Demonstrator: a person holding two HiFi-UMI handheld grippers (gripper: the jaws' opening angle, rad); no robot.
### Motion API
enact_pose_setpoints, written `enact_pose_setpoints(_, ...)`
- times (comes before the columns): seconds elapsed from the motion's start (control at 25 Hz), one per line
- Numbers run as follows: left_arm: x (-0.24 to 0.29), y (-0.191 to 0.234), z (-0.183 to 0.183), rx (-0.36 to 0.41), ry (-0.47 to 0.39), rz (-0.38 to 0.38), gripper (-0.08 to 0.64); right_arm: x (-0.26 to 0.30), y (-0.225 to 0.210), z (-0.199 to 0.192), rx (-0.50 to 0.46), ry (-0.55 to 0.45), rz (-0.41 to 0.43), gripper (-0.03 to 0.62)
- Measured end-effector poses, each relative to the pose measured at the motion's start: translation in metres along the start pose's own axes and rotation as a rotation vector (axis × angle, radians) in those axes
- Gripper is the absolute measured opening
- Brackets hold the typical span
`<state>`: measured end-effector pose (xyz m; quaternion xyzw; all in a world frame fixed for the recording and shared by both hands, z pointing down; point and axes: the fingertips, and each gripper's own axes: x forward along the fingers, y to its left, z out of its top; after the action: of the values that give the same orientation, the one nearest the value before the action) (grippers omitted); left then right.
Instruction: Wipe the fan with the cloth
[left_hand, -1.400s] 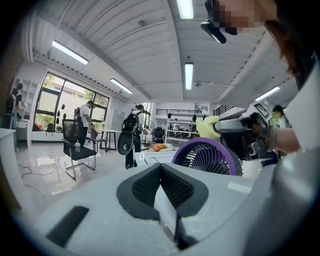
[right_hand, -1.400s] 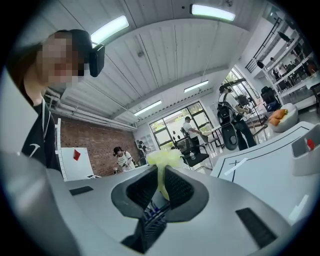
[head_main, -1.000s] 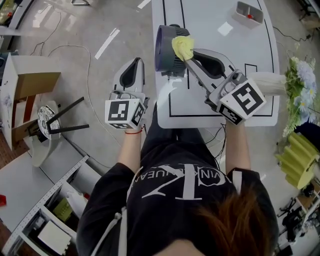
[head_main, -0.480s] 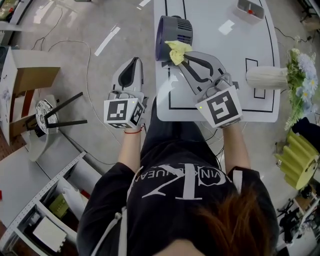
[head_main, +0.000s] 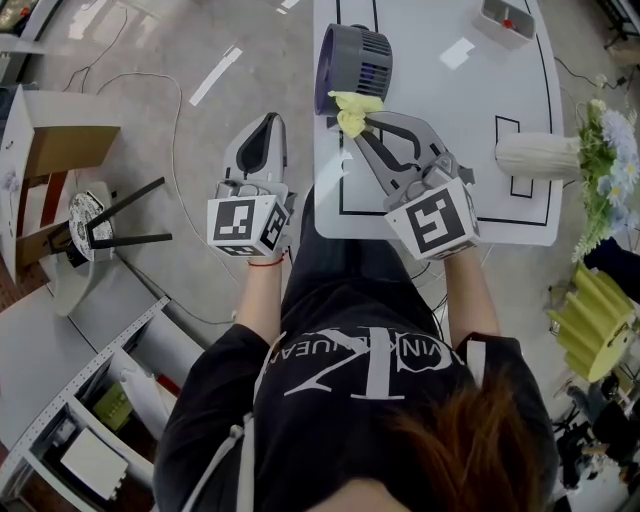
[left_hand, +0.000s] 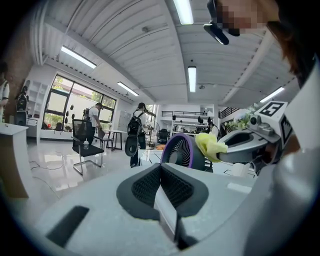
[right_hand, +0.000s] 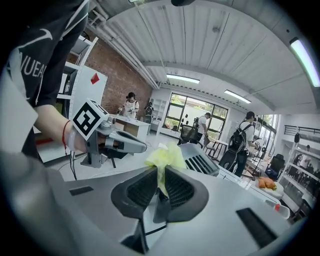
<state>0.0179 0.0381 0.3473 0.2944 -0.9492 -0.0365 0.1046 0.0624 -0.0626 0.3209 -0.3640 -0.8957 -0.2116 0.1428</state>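
While the fan (head_main: 355, 60) stands by the table's (head_main: 430, 80) left edge, your right gripper (head_main: 362, 125) pinches the yellow cloth (head_main: 350, 108) against it, and your left gripper (head_main: 266, 128) hangs closed, empty, over open floor (head_main: 150, 120).

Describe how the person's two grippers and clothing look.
Both the left gripper and right gripper are light grey plastic shells tapering to black ribbed pads, each carrying a white cube with black square markers. The person wears a black short-sleeved T-shirt with white lettering and a thin red wristband.
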Motion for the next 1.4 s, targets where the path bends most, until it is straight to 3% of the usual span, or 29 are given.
enact_pose_setpoints(0.4,-0.004,0.001,-0.007,-0.024,0.008,0.008,0.008,0.004,0.016,-0.012,-0.011,0.035,0.041,0.043)
enact_pose_setpoints(0.68,0.001,0.0,-0.001,-0.016,0.002,0.004,0.008,-0.004,0.007,0.01,-0.009,-0.051,0.037,0.043)
enact_pose_setpoints(1.08,0.033,0.016,0.014,-0.008,0.008,-0.024,0.008,-0.003,-0.051,0.052,0.071,-0.17,-0.04,0.041)
enact_pose_setpoints(1.4,0.084,0.041,0.018,-0.024,0.024,-0.067,0.008,0.03,-0.112,0.06,0.054,-0.117,-0.094,0.041)
